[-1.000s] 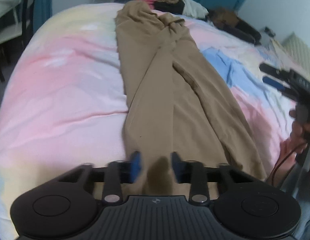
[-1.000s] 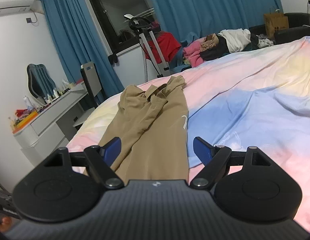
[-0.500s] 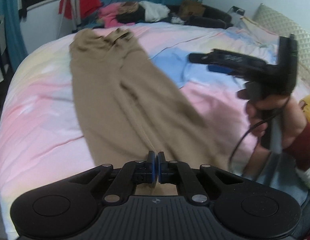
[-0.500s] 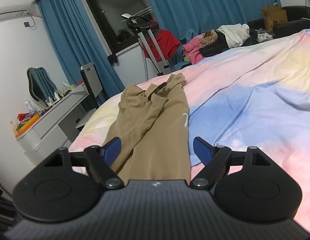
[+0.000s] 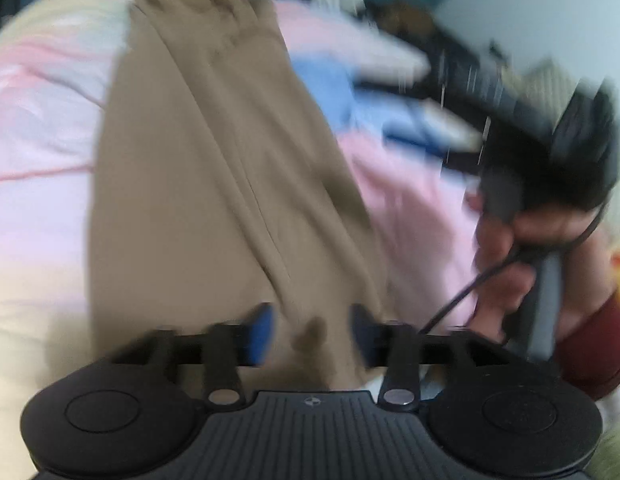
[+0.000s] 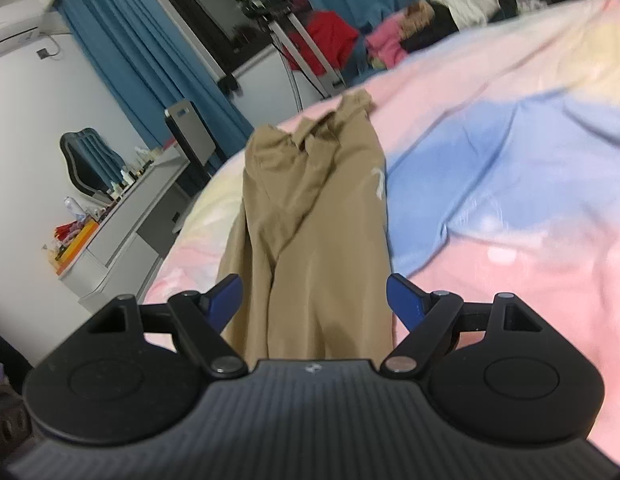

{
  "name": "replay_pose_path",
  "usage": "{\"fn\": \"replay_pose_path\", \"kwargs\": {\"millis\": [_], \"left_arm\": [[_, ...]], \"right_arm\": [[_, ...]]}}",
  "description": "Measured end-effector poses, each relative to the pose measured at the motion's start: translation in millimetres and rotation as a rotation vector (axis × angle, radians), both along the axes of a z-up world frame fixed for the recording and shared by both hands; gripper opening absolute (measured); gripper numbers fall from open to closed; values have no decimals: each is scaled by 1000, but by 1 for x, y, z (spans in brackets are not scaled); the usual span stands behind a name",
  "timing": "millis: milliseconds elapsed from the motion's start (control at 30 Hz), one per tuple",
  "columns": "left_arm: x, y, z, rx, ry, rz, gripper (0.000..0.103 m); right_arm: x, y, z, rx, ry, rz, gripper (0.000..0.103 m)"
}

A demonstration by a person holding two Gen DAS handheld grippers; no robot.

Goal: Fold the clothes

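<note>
We see the tan trousers (image 6: 310, 216) stretched lengthwise along the pastel bed cover (image 6: 509, 184), waistband at the far end and leg ends nearest us. Our left tool (image 5: 310, 330) hovers over the near leg ends with its blue pads parted, cloth showing between them but not pinched; that view is blurred. Our right tool (image 6: 313, 298) is spread wide above the same end, gripping nothing. Beyond the bed stand blue curtains (image 6: 150, 64) and a white dresser (image 6: 122, 236).
</note>
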State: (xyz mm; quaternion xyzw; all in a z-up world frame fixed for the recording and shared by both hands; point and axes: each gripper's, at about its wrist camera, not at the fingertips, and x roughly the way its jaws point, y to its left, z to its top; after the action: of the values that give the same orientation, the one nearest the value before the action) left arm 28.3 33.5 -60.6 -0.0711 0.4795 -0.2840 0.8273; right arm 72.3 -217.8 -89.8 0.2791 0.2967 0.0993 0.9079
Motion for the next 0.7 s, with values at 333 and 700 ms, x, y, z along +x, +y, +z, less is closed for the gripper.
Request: {"fn": "replay_pose_path", "kwargs": {"millis": [333, 700], "left_arm": [[29, 73, -20, 60, 90, 487, 88], [18, 56, -34, 3, 147, 321, 89]], "right_arm": [[1, -8, -25, 31, 173, -40, 81], [-32, 10, -49, 110, 302, 21, 80]]}}
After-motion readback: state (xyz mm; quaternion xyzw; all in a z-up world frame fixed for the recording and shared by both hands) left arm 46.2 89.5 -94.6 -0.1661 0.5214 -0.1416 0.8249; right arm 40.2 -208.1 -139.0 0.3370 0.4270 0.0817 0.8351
